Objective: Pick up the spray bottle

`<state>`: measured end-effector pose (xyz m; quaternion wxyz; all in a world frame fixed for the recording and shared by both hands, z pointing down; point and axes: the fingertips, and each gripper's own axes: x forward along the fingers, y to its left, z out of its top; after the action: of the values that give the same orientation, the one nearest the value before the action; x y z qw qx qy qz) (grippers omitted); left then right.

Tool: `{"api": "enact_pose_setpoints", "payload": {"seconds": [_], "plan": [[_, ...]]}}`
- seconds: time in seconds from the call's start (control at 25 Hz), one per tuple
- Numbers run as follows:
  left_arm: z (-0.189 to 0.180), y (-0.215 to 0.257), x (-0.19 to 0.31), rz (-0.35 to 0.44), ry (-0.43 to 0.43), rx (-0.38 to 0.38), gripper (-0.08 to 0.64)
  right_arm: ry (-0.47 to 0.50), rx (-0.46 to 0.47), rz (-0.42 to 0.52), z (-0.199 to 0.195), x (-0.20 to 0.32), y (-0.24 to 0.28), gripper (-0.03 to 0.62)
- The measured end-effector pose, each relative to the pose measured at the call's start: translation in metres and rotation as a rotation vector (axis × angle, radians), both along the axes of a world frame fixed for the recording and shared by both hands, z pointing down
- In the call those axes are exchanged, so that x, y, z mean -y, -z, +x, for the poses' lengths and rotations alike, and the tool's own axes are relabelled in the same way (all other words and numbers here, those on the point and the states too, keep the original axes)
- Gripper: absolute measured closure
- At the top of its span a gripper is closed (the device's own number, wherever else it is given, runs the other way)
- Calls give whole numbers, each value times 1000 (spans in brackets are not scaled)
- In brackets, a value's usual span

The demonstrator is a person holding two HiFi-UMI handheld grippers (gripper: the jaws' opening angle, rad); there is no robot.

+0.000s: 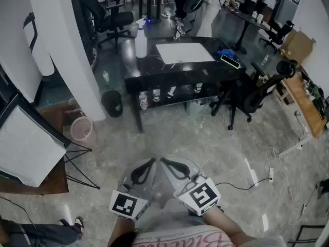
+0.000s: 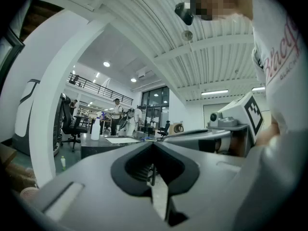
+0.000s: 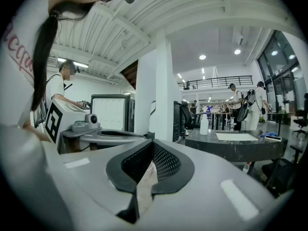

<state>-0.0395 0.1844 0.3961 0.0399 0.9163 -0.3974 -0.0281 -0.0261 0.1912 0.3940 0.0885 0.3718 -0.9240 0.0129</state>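
Here we look steeply down at a pale floor (image 1: pixel 205 143), with both hand-held grippers low in the head view, close to the person's body and side by side. The left gripper (image 1: pixel 149 164) is clenched: in its own view (image 2: pixel 153 146) the dark pads meet at the tip and nothing sits between them. The right gripper (image 1: pixel 167 163) is clenched too, with its textured pads (image 3: pixel 166 163) pressed together at the front and empty. Each gripper carries a cube with black square markers, and their tips nearly touch one another.

Well ahead of us stands a black table (image 1: pixel 180 73). The white spray bottle (image 1: pixel 141 41) stands upright near the table's far left corner, well apart from both grippers. It shows small and distant in the left gripper view (image 2: pixel 95 129) and in the right gripper view (image 3: pixel 204 125). A white sheet (image 1: pixel 185 52) lies flat on the tabletop to the right of the bottle, and a blue cloth (image 1: pixel 225 53) lies near the right edge. A black waste bin (image 1: pixel 112 103) sits on the floor just left of the table, and a black office chair (image 1: pixel 257 94) stands at its right end.
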Motion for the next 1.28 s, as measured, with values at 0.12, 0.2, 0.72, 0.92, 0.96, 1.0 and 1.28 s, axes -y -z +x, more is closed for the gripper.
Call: {"api": "enact_pose_setpoints", "payload": {"seconds": [0.12, 0.2, 0.72, 0.92, 0.96, 1.0, 1.28], "plan": [[11, 7, -16, 8, 2, 3, 560, 19, -5, 39, 6, -18, 12, 595], [19, 10, -27, 24, 5, 6, 560, 32, -7, 48, 12, -32, 16, 595], [60, 2, -100, 25, 132, 19, 560, 82, 26, 10, 69, -107, 3, 594], [68, -4, -112, 7, 154, 38, 560, 99, 95, -2, 79, -114, 1, 597], [69, -3, -111, 6, 161, 37, 560, 108, 101, 3, 80, -114, 3, 598], [68, -2, -109, 4, 167, 36, 560, 115, 102, 9, 80, -114, 5, 598], [72, 3, -77, 9, 173, 35, 560, 104, 84, 5, 89, -86, 3, 598]]}}
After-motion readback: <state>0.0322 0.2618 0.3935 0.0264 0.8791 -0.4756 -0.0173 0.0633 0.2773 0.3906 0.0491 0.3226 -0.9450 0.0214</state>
